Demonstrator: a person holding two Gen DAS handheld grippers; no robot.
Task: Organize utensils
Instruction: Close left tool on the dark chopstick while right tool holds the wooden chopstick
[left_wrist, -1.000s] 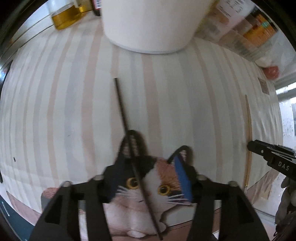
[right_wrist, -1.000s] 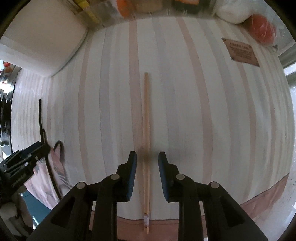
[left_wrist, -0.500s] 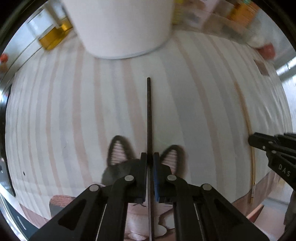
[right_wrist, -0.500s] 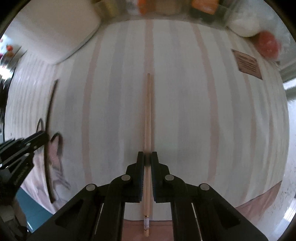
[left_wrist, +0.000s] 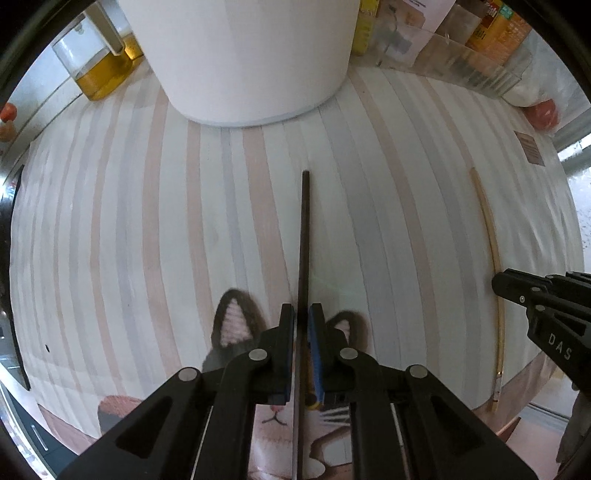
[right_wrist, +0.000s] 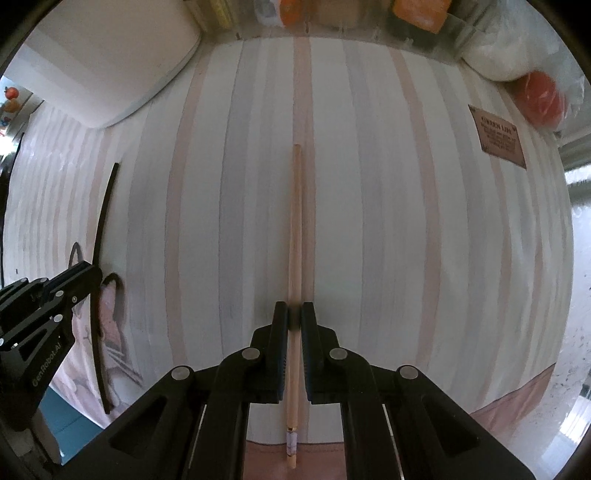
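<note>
Basically each chopstick runs straight ahead along its own gripper's axis. Left gripper (left_wrist: 303, 325): fingers closed on the dark chopstick (left_wrist: 305, 236) near its rear end, tip aimed at the white container (left_wrist: 243, 55). Right gripper (right_wrist: 294, 321): fingers pinched on the wooden chopstick (right_wrist: 295, 229) the same way, over the striped cloth (right_wrist: 388, 221) on the desk. The sticks look roughly parallel and well apart; pairing means closing the sideways gap.

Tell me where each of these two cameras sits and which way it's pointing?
Left wrist: rides on the left claw, looking along its fingers at the black chopstick it grips and the white pot; the right claw shows.
Right wrist: rides on the right claw, gripping the wooden chopstick; the left claw shows.
Shared: both chopsticks, striped cloth, cat mat.
</note>
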